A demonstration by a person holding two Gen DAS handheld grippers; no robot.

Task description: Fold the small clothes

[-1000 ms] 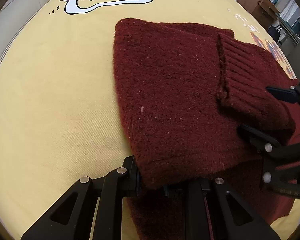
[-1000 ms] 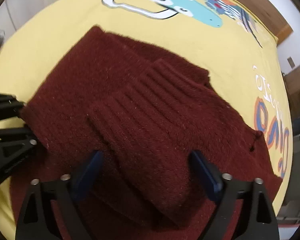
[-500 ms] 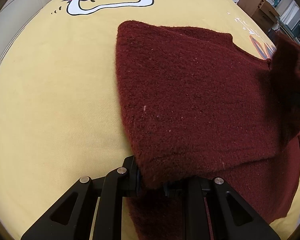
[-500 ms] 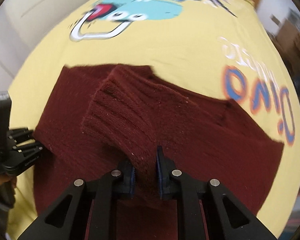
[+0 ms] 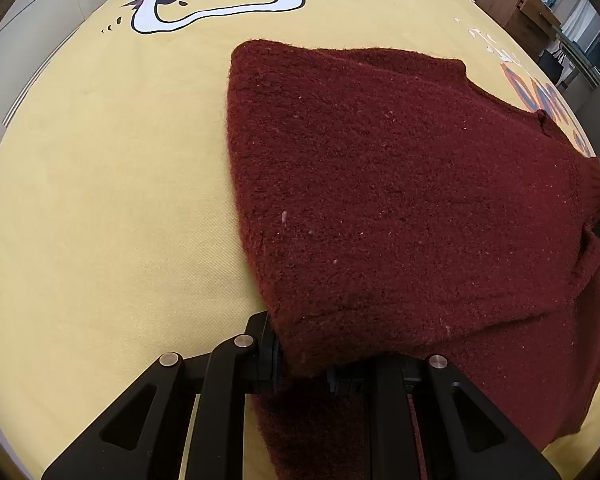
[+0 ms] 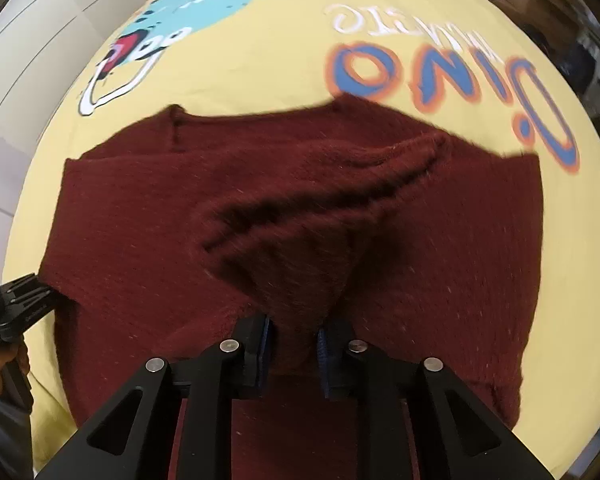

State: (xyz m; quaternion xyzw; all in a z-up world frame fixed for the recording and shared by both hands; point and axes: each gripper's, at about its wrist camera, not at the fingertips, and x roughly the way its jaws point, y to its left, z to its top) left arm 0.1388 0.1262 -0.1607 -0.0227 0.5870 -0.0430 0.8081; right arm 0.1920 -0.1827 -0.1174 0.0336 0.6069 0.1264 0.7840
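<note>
Two grips: left gripper fingers pinched tight on the maroon knit sweater corner; right gripper fingers easing apart, bunched sleeve between them.
Sweater: lies on the yellow cartoon-print bedsheet.
Doing it well: lay the sleeve flat, keep the left corner anchored.
Right view only: sleeve bunch, person's hand.

1. The left gripper is matte black, with angular finger arms pierced by triangular cut-outs and round silver screw heads at the joints.
2. The right gripper has the same black frame, silver screws, and ribbed blue pads.
3. At nine o'clock in the right wrist view, a hand shows above a grey sleeve.
</note>
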